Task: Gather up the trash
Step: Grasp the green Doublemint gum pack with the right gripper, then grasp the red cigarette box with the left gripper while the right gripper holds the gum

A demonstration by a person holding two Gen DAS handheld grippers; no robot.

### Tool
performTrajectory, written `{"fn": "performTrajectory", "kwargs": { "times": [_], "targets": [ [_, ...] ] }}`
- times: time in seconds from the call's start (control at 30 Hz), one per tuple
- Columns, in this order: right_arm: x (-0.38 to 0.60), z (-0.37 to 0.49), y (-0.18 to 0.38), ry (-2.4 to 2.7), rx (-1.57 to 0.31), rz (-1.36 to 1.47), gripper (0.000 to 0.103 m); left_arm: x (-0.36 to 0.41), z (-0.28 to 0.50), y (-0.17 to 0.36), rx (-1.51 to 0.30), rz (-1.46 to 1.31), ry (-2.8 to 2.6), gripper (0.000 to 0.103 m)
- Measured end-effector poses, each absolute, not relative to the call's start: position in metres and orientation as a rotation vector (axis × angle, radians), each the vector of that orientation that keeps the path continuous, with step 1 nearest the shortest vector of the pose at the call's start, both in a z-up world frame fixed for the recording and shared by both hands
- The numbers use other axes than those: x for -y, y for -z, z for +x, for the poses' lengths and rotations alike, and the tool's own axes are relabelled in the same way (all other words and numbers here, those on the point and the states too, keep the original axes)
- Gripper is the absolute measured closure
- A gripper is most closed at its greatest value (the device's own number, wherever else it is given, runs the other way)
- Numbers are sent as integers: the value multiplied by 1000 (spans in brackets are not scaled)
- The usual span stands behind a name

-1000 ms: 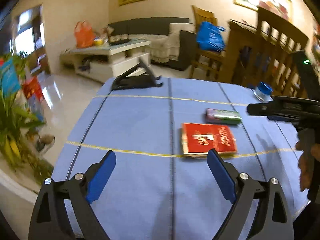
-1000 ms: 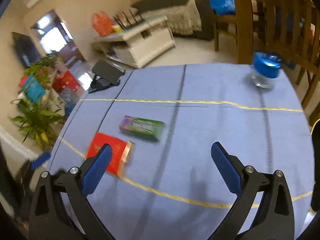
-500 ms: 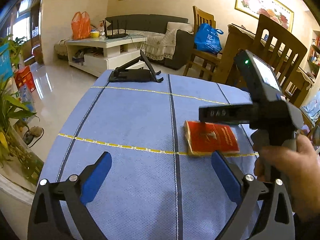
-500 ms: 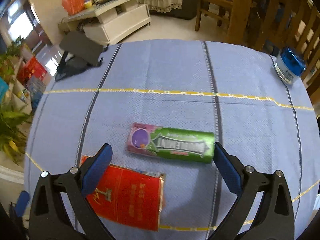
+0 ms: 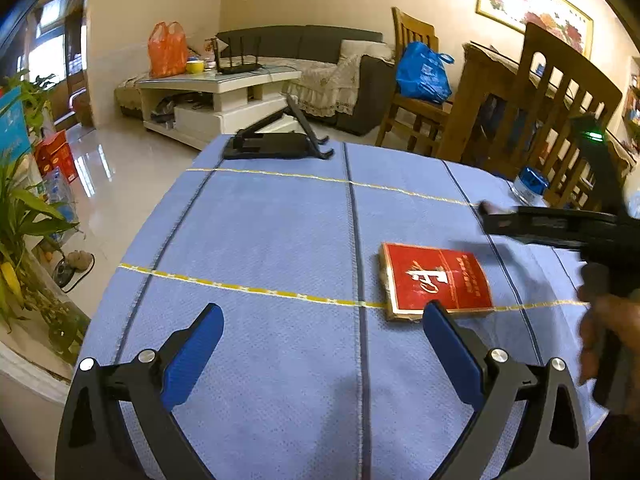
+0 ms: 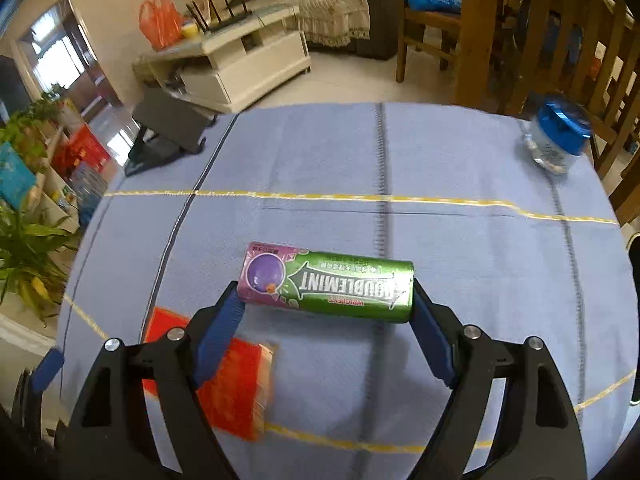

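Now you are closing your right gripper on the green gum pack, which half a second ago lay ahead of the fingertips; it sits clamped endwise between them, lifting likely next. Your left gripper is hanging open, red packet just beyond its right finger.

A green-and-purple gum pack and a red carton with gold edging lie on a blue tabletop crossed by yellow and dark stripes; a blue-lidded jar stands nearby.
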State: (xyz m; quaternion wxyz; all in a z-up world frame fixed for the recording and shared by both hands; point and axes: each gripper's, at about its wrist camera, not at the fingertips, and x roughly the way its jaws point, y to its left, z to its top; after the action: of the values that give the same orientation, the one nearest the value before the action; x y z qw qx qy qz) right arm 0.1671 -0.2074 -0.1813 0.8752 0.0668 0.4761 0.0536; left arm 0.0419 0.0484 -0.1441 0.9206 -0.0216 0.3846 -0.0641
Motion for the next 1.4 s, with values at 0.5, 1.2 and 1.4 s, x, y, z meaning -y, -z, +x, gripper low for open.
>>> {"fn": "performTrajectory", "kwargs": {
  "times": [0.5, 1.2, 1.4],
  "targets": [
    [420, 81, 158, -18, -818, 374, 23, 44, 85, 162, -881, 76, 189, 7],
    [420, 80, 174, -108, -799, 461, 23, 63, 92, 127, -852, 292, 501, 7],
    [425, 80, 181, -83, -814, 479, 23, 77, 83, 146, -908, 861, 940, 7]
  ]
}}
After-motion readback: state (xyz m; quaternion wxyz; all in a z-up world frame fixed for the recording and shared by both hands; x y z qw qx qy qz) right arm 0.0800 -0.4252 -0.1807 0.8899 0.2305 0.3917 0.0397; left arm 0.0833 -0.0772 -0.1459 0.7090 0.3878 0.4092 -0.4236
